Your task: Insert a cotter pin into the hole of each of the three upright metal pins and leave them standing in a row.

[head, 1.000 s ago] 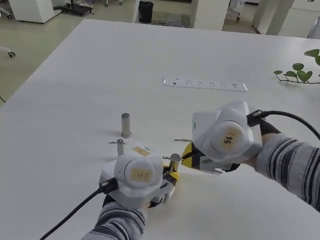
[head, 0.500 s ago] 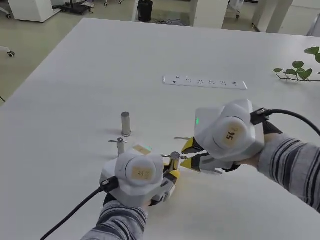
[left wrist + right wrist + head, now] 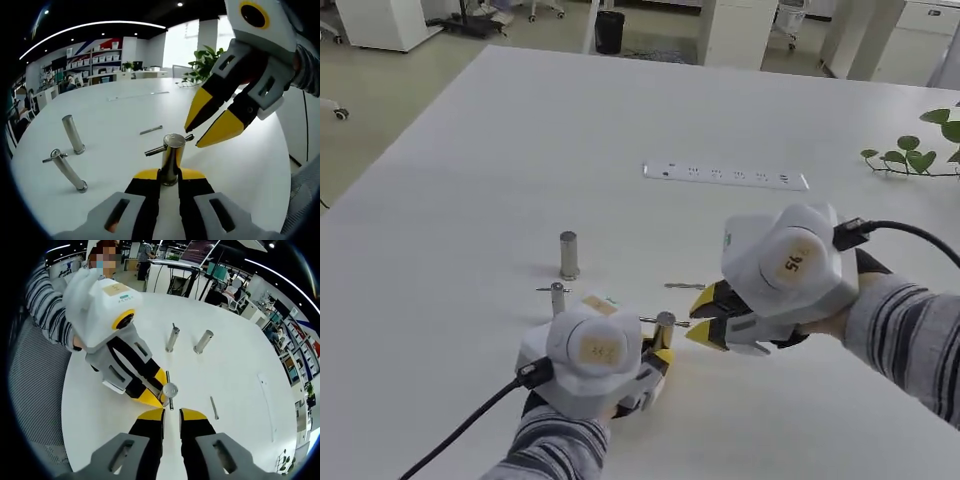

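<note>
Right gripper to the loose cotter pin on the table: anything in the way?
Nothing visible. The loose cotter pin lies on bare table just beside the open right gripper; the held metal pin and left gripper sit off to the other side.

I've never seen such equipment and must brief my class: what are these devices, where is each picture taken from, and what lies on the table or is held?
No robot here: a person holds a gripper in each hand, each with two yellow-tipped fingers. One picture comes from a headset camera looking down; the two round ones come from cameras on the grippers. On the table stand three metal pins. The left gripper is shut on the nearest pin, which has a cotter pin through its top. The right gripper is open beside it. The middle pin also carries one; the far pin has none. A spare cotter pin lies nearby.
</note>
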### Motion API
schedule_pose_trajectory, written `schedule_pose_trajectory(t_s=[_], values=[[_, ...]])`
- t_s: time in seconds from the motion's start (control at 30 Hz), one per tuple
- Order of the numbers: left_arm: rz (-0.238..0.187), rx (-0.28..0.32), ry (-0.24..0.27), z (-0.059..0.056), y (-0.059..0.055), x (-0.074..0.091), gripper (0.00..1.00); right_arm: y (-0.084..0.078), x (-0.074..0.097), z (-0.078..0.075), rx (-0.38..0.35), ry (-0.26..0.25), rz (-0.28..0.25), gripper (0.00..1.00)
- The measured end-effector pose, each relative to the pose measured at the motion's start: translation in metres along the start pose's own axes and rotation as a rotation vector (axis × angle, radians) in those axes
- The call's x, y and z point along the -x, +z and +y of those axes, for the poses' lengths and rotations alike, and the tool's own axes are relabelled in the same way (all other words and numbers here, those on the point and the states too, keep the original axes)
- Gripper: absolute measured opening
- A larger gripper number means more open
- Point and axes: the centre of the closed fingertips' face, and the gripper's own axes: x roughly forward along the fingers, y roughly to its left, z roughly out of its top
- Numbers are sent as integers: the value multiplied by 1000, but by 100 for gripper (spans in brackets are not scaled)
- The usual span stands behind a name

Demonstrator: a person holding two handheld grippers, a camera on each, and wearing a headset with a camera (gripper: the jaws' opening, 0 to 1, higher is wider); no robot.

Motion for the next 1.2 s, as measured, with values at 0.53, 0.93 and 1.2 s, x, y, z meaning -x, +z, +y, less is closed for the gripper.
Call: schedule_pose_trajectory(t_s=[0.53,0.93,1.2], values=[[7,-6,0,0,-2,0,10,-1,-2,1,-10,18,-1,0],[11,-1,8,0,-3,1,10,3,-3,2,-12,20,-10,0],[11,1,17,-1,-4,1,10,5,-4,2,-41,25,-24,3]])
